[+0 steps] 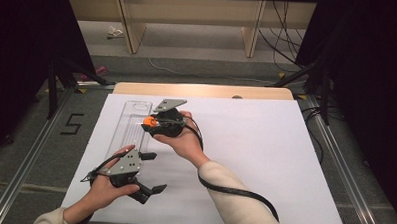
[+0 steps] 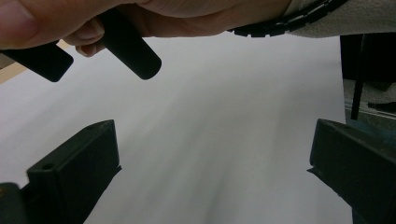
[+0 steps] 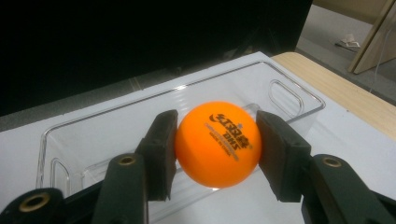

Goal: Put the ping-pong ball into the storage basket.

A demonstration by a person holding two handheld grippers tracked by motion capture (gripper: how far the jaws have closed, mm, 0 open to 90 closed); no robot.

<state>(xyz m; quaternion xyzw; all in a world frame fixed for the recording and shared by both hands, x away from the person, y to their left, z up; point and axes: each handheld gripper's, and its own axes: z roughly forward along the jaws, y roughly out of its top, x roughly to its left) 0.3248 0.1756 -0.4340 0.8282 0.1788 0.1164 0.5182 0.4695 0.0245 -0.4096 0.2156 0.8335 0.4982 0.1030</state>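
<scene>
Right gripper (image 3: 217, 154) clamping orange ball (image 3: 218, 143) at its middle above clear tray (image 3: 289, 95); probably handling light, smooth, slip-prone. Left gripper (image 1: 152, 172) gaping, idling.

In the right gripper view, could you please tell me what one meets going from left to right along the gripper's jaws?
Left pad → orange ball clamped between the pads → right pad, all in front of the clear tray.
</scene>
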